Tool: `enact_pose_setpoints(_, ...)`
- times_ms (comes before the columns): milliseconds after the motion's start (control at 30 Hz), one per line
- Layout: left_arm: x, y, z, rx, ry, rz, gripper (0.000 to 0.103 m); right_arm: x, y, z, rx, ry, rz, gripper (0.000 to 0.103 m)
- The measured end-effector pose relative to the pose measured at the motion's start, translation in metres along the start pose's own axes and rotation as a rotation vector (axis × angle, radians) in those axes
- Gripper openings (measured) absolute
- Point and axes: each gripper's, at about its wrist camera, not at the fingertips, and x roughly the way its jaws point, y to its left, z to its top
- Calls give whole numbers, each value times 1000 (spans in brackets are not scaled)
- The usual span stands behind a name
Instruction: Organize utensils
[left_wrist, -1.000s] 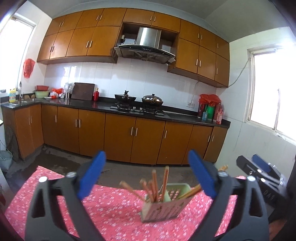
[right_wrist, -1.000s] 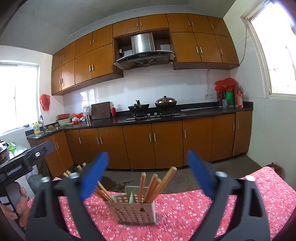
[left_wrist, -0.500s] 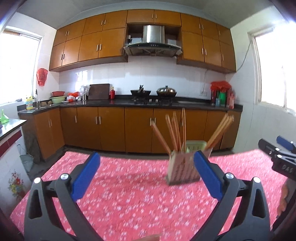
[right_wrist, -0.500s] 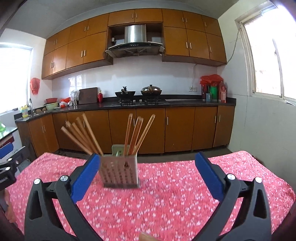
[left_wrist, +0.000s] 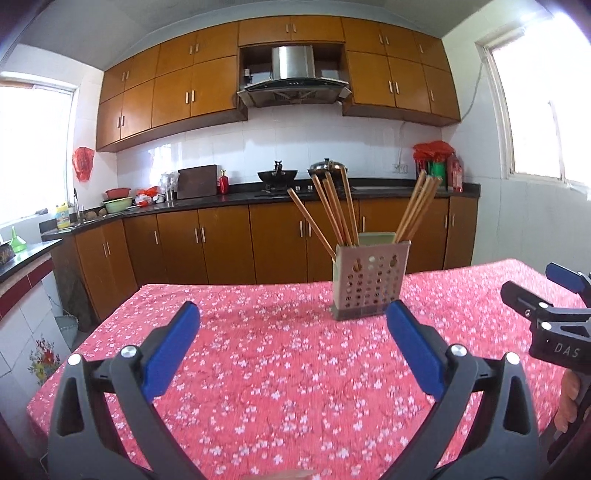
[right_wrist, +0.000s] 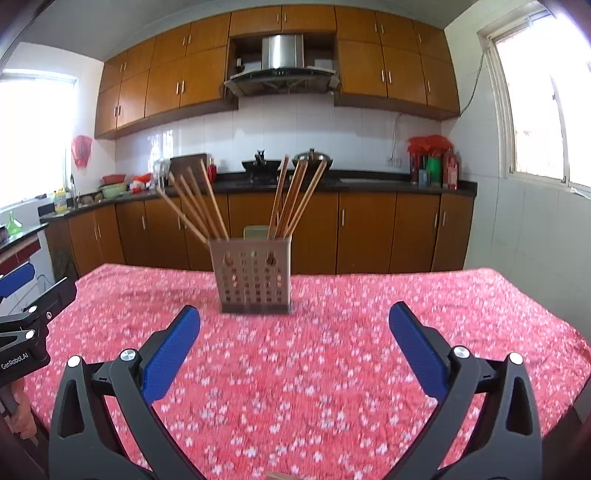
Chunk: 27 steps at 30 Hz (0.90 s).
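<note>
A perforated utensil holder (right_wrist: 255, 275) full of upright, fanned chopsticks (right_wrist: 291, 195) stands on the red floral desk (right_wrist: 332, 369), straight ahead of the right tool (right_wrist: 293, 325) and ahead-right of the left tool (left_wrist: 291, 325). Both tools gape, released, grasping nothing. Readable lettering: "GenRobot.AI", "DAS".

Chopsticks (right_wrist: 207, 206) upright in perforated holder (right_wrist: 255, 277).

A perforated chopstick holder (left_wrist: 370, 282) filled with wooden chopsticks (left_wrist: 334, 212) is seen upright on the red floral tablecloth (left_wrist: 280, 369), beyond the wide-spread left gripper (left_wrist: 293, 317).
</note>
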Motion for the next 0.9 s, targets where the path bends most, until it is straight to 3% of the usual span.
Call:
enact_pose_setpoints(300,10,0,-18,-22,82,-5,99,0,-3,-21,22,65,8,101)
enact_pose_setpoints(900,11,-1,-17,-32,97,-15,99,1,-9,-26,51,90,9,101)
